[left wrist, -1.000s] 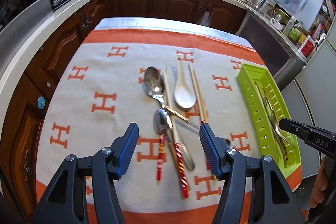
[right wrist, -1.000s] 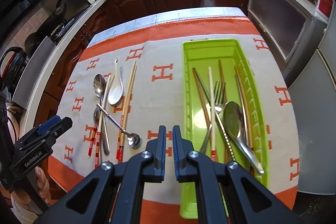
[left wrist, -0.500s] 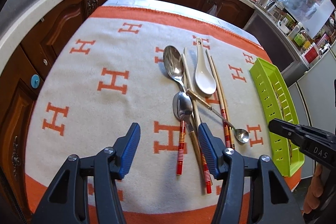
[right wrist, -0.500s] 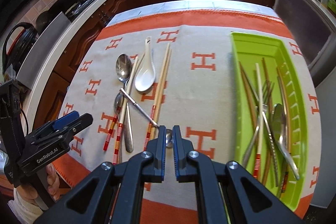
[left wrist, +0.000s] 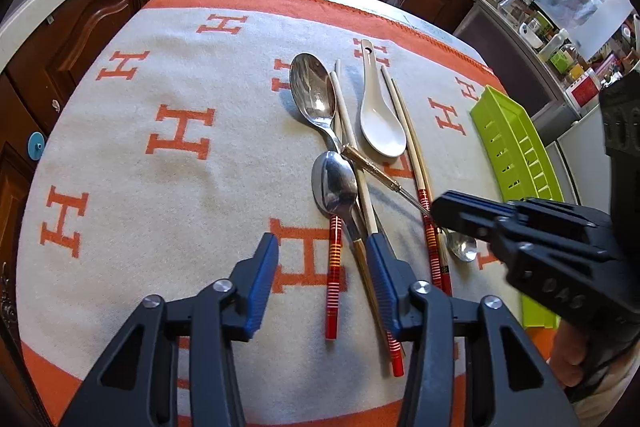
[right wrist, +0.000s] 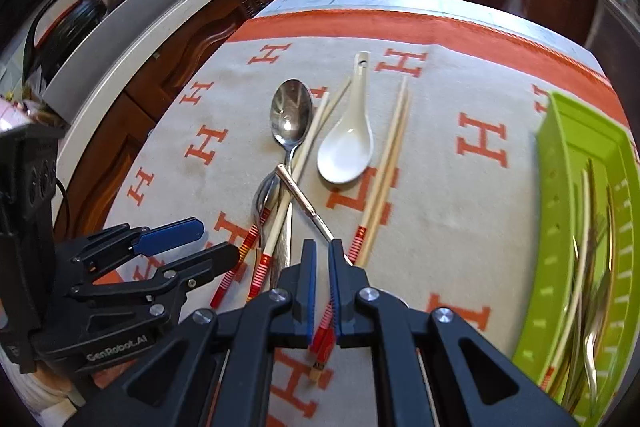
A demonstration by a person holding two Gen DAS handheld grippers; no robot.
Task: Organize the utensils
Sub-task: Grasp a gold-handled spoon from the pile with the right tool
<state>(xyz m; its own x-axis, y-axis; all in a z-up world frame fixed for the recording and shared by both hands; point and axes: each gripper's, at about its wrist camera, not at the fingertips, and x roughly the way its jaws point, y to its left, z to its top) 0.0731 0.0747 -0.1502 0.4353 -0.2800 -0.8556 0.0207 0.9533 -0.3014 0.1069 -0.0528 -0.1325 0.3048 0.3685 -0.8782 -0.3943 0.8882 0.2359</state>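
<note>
Loose utensils lie on the cloth. There is a large metal spoon [left wrist: 314,91] [right wrist: 291,115], a white ceramic spoon [left wrist: 380,123] [right wrist: 348,147], a smaller metal spoon [left wrist: 334,183], a thin long-handled spoon [left wrist: 462,247] [right wrist: 304,203] lying crosswise, and red-banded chopsticks [left wrist: 334,267] [right wrist: 384,187]. My left gripper [left wrist: 322,283] [right wrist: 180,247] hangs low over the near ends. Its jaws are closing, with one red-banded chopstick and the small spoon's handle between the pads, which touch nothing. My right gripper [right wrist: 323,283] [left wrist: 472,215] is shut, holds nothing, and hovers over the thin spoon's near end.
A green slotted tray [right wrist: 580,227] [left wrist: 512,147] at the right edge of the orange-and-grey cloth [left wrist: 180,187] holds several utensils. Dark wood cabinets and a counter surround the table. A hand [left wrist: 568,359] holds the right gripper's handle.
The left gripper has dropped closer to the utensils and its jaws have narrowed. The right gripper has swung left from above the green tray to over the loose pile, still shut.
</note>
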